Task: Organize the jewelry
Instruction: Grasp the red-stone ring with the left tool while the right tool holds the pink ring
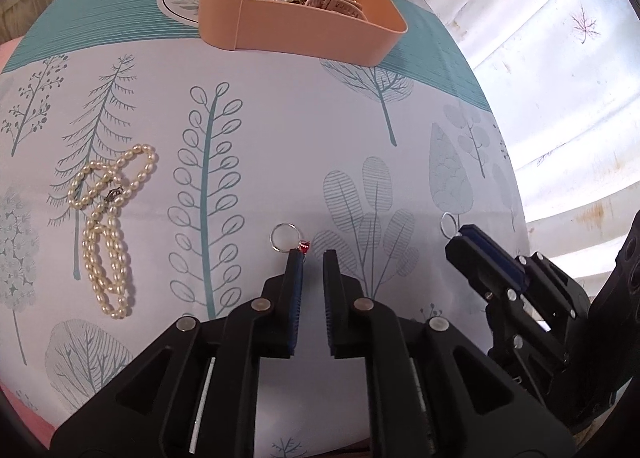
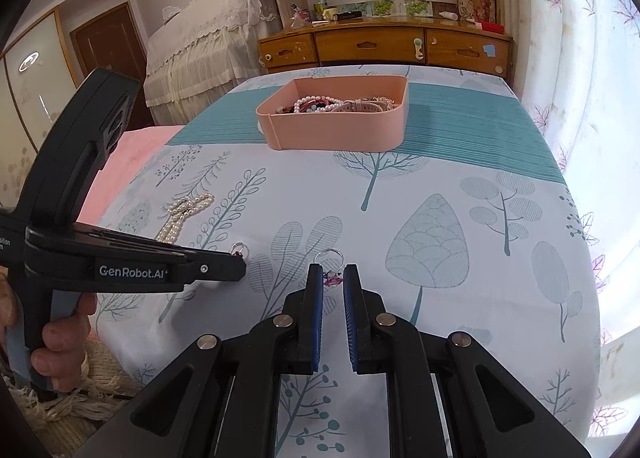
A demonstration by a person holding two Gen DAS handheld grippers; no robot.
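**A:** Where does the jewelry stand?

**B:** Most of it is already in the pink tray (image 1: 304, 32) at the far end of the bed (image 1: 280, 138): beads, a watch strap and bangles piled together. Three pieces are left on the near part of the sheet. A pearl necklace (image 1: 108, 226) lies looped at the left, and there are two rings.

**A:** And the rings?

**B:** The right hand-held gripper (image 2: 333, 268) is pressed together on the pink-stone ring (image 2: 329, 256). It grips at the stone, so the band stands up clear of the tips. I think that is deliberate, since the setting gives the pads more to bite on than thin wire.

**A:** The left one?

**B:** The left hand-held gripper (image 1: 312, 258) points steeply down with its jaws a narrow gap apart and nothing between the pads. The red-stone ring (image 1: 285, 236) sits just at the tip of its left finger. I cannot tell whether it touches the finger.

**A:** So that ring isn't held.

**B:** No. The ring is off to one side of the gap, so the tips would need to shift left before closing. A person's hand (image 2: 60, 350) holds that tool low at the near left edge.

**A:** What could go wrong?

**B:** The soft sheet could let a ring tip over or slide when nudged.
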